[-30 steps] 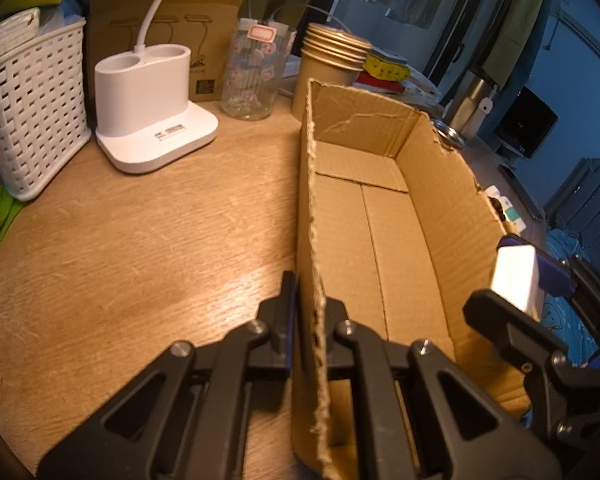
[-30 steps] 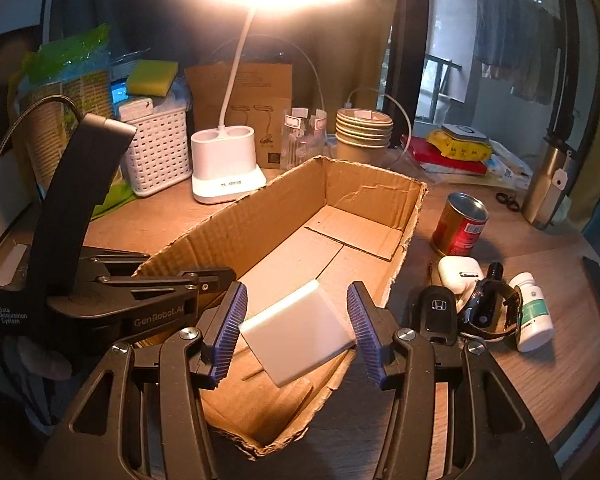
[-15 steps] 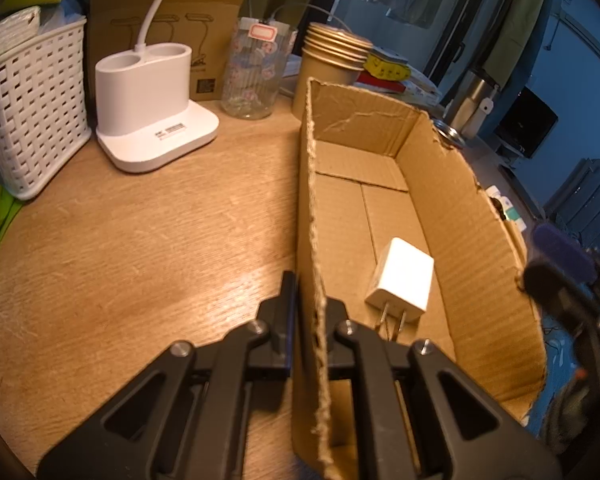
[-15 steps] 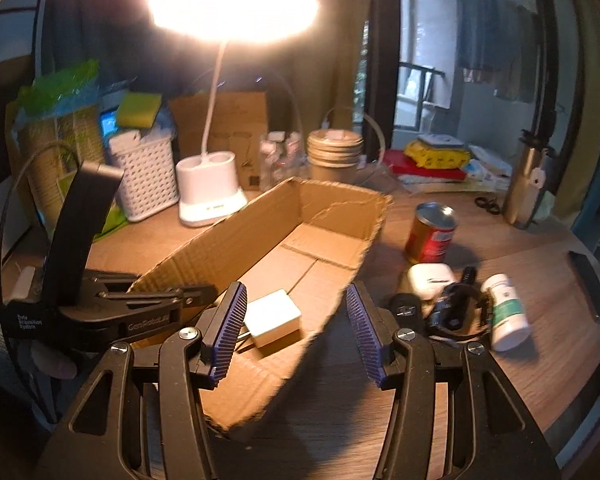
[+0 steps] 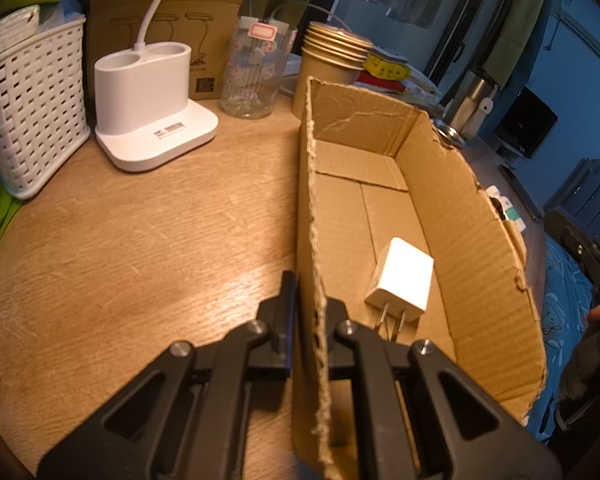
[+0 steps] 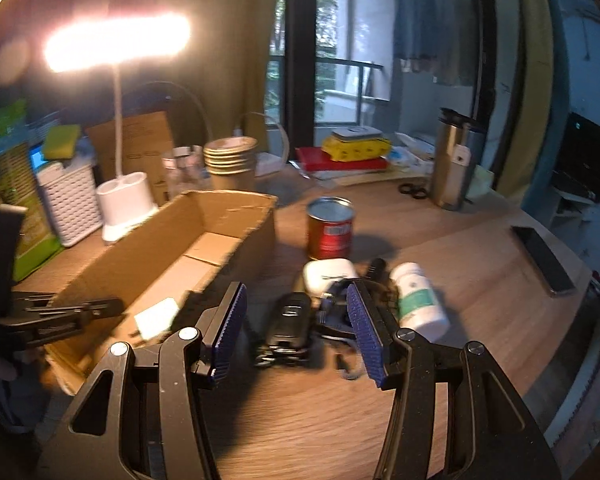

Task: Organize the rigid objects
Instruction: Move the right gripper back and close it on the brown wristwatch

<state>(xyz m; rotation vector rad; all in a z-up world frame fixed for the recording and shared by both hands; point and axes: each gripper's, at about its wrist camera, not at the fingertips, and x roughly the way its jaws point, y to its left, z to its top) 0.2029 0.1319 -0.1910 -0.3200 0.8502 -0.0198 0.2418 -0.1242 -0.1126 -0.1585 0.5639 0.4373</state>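
Note:
My left gripper [image 5: 310, 300] is shut on the near side wall of the open cardboard box [image 5: 472, 240], one finger inside and one outside. A white plug charger [image 5: 400, 280] lies on the box floor, prongs toward me. In the right wrist view the box [image 6: 236, 236] sits at the left with the charger [image 6: 156, 318] inside. My right gripper [image 6: 296, 316] is open and holds nothing. It hovers over the table to the right of the box, above a black car key [image 6: 288, 322]. Behind the key lie a white earbud case [image 6: 328, 274] and a white pill bottle [image 6: 418, 300].
A red can [image 6: 331, 233] stands behind the loose items, with a dark flashlight-like object [image 6: 376, 272] among them. A phone [image 6: 544, 260] lies at the far right and a steel flask [image 6: 452, 168] at the back. The lamp base [image 5: 148, 104], white basket [image 5: 28, 108], jar [image 5: 256, 68] and stacked tins [image 5: 332, 56] line the left and back.
The white charger went from between the right fingers to the box floor. The right gripper then swung right, away from the box and over the loose items. The left gripper stayed put.

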